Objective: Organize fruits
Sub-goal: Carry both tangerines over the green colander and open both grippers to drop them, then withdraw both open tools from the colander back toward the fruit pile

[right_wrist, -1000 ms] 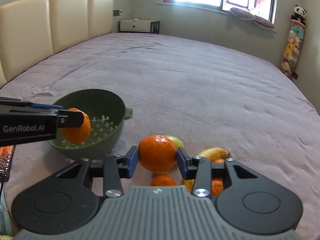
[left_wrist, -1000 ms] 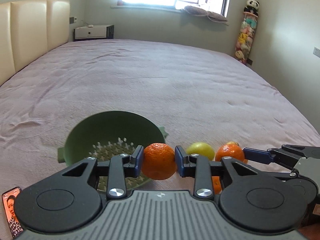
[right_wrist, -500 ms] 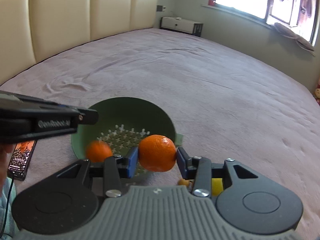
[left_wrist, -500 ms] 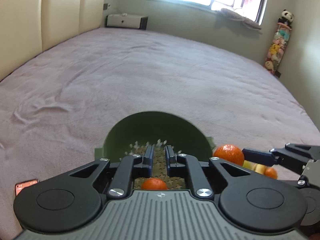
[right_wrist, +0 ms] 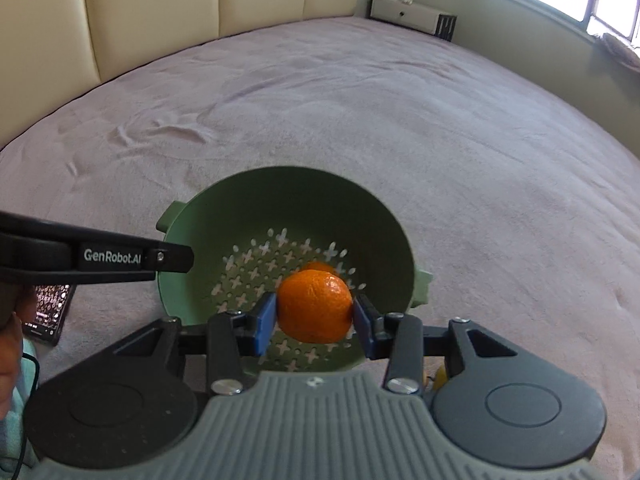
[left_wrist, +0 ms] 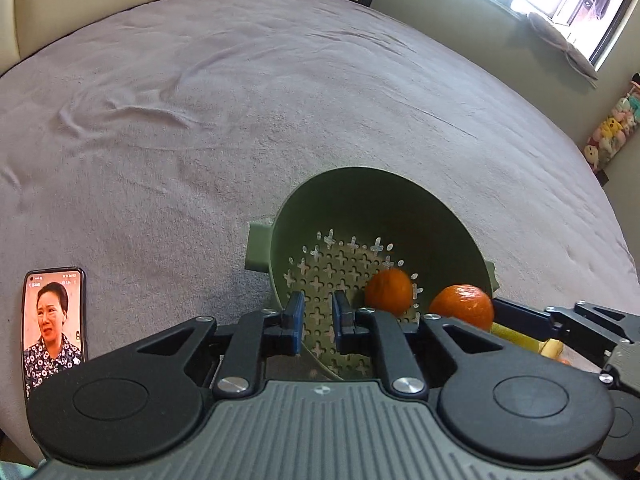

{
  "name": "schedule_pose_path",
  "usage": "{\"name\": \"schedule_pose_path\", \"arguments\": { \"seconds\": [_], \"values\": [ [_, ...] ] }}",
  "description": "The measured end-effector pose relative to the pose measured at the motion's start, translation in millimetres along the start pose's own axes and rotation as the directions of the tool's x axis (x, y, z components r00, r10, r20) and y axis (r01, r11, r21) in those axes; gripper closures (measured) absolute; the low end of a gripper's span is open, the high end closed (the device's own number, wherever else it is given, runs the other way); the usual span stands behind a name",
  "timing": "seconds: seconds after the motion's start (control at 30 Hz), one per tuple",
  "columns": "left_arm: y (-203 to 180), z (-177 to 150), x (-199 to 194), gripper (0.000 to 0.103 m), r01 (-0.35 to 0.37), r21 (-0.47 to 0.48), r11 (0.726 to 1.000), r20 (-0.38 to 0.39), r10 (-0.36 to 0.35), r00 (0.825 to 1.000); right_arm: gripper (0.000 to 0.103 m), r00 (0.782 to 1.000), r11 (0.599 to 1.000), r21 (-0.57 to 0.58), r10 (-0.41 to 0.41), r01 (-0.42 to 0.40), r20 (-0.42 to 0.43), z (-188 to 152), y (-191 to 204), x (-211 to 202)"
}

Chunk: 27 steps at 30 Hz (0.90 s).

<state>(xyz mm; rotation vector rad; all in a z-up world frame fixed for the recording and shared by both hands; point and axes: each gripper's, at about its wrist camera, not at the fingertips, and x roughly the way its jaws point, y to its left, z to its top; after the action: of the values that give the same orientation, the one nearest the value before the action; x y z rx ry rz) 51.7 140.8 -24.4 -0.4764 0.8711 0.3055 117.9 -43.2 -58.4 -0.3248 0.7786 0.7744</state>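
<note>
A green colander [left_wrist: 352, 196] [right_wrist: 224, 208] sits on the bed with one orange [left_wrist: 387, 291] [right_wrist: 318, 267] inside it. My left gripper [left_wrist: 317, 323] is empty, its jaws nearly closed with a narrow gap, just above the colander's near rim; in the right wrist view it shows as a black arm [right_wrist: 120, 260] at the colander's left edge. My right gripper [right_wrist: 314, 318] is shut on a second orange [right_wrist: 315, 307] [left_wrist: 461, 305] and holds it over the colander's near side. A banana [left_wrist: 520, 338] lies to the right behind the right gripper.
A phone [left_wrist: 54, 320] [right_wrist: 48, 312] with a lit screen lies on the bed left of the colander. The mauve bedspread [left_wrist: 280, 100] stretches far ahead. A cream headboard [right_wrist: 160, 12] is at the left, a white nightstand [right_wrist: 412, 18] at the back.
My left gripper let its orange drop into the colander, closed nearly shut and drew back to the left. My right gripper carried its orange from the fruit pile to over the colander.
</note>
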Motion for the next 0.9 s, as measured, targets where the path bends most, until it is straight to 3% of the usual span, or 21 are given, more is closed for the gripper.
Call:
{"name": "schedule_pose_path", "arguments": {
  "seconds": [0.37, 0.63, 0.9],
  "values": [
    [-6, 1, -1, 0.085, 0.001, 0.02, 1.0, 0.0, -0.001, 1.0, 0.063, 0.985, 0.998, 0.04, 0.05, -0.044, -0.165, 5, -8, 40],
    [-11, -3, 2, 0.084, -0.002, 0.047, 0.999, -0.027, 0.004, 1.0, 0.062, 0.978, 0.999, -0.018, -0.03, 0.027, -0.208, 4, -6, 51],
    [-18, -5, -1, 0.082, 0.003, 0.083, 0.997, -0.031, 0.0, 1.0, 0.062, 0.98, 0.999, -0.032, -0.044, 0.038, -0.193, 7, -5, 47]
  ]
}}
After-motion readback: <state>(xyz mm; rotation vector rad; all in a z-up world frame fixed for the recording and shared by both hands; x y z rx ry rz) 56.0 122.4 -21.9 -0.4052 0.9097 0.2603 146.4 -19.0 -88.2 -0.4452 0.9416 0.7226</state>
